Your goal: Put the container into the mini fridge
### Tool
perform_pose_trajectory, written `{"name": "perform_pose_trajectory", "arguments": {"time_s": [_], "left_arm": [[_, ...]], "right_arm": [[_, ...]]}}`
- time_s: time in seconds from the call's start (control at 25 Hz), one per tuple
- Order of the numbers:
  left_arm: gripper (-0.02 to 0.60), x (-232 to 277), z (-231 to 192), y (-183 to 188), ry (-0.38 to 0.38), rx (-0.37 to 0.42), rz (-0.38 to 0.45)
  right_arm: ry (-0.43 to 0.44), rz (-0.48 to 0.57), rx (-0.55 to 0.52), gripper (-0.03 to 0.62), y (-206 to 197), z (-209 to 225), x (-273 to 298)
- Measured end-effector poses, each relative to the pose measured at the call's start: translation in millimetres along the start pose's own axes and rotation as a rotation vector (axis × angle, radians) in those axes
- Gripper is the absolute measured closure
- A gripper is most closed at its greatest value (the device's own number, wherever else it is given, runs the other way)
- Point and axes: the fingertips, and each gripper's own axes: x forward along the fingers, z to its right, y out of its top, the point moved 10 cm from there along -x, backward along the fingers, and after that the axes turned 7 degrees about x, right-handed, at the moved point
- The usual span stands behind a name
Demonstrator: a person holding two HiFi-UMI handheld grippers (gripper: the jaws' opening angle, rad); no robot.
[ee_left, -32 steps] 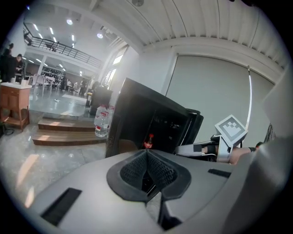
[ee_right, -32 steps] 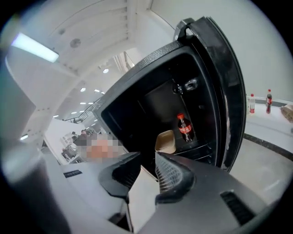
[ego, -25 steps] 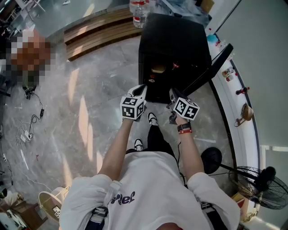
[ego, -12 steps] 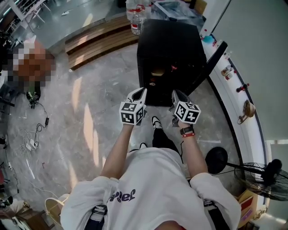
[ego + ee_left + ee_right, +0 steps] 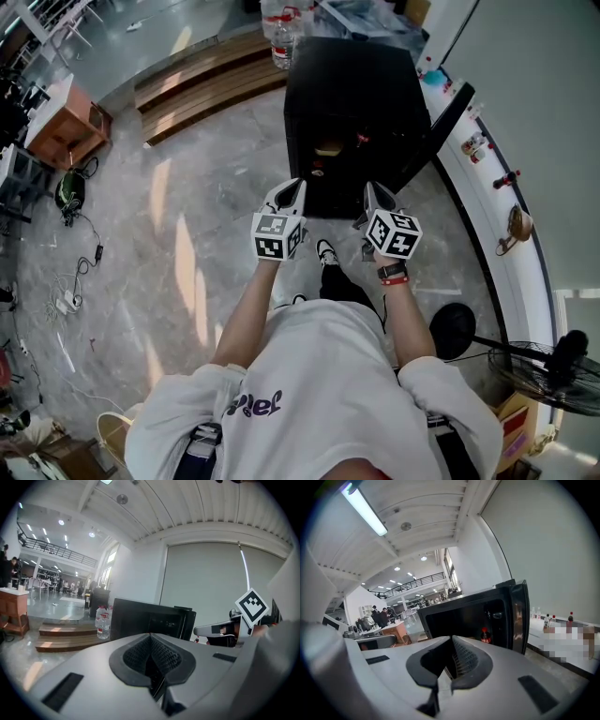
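Observation:
The black mini fridge [image 5: 356, 103] stands on the floor with its door [image 5: 441, 131] swung open to the right. A pale tan thing [image 5: 328, 148] lies on a shelf inside, too small to identify. A red-capped bottle [image 5: 485, 634] stands by the door. My left gripper [image 5: 291, 192] and right gripper [image 5: 375, 195] are held side by side just in front of the opening. Both are shut with nothing between the jaws, as the left gripper view [image 5: 150, 639] and right gripper view [image 5: 451, 641] show.
Water bottles [image 5: 281, 28] stand beside the fridge near wooden steps [image 5: 206, 75]. A white counter [image 5: 473, 150] with small bottles runs along the right wall. A fan [image 5: 553, 375] stands at the lower right. Cables [image 5: 66, 300] lie on the stone floor at the left.
The head view has drifted slightly. Both grippers stay in front of the fridge opening and have risen a little, and the right one has edged to the right.

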Motion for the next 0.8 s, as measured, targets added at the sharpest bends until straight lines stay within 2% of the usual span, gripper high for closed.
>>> {"name": "perform_pose_trajectory", "arguments": {"time_s": [0.8], "left_arm": [[0.561, 11, -9, 15, 0.014, 0.049, 0.060]], "right_arm": [[-0.058, 0.093, -0.042, 0.579, 14, -1, 1]]}}
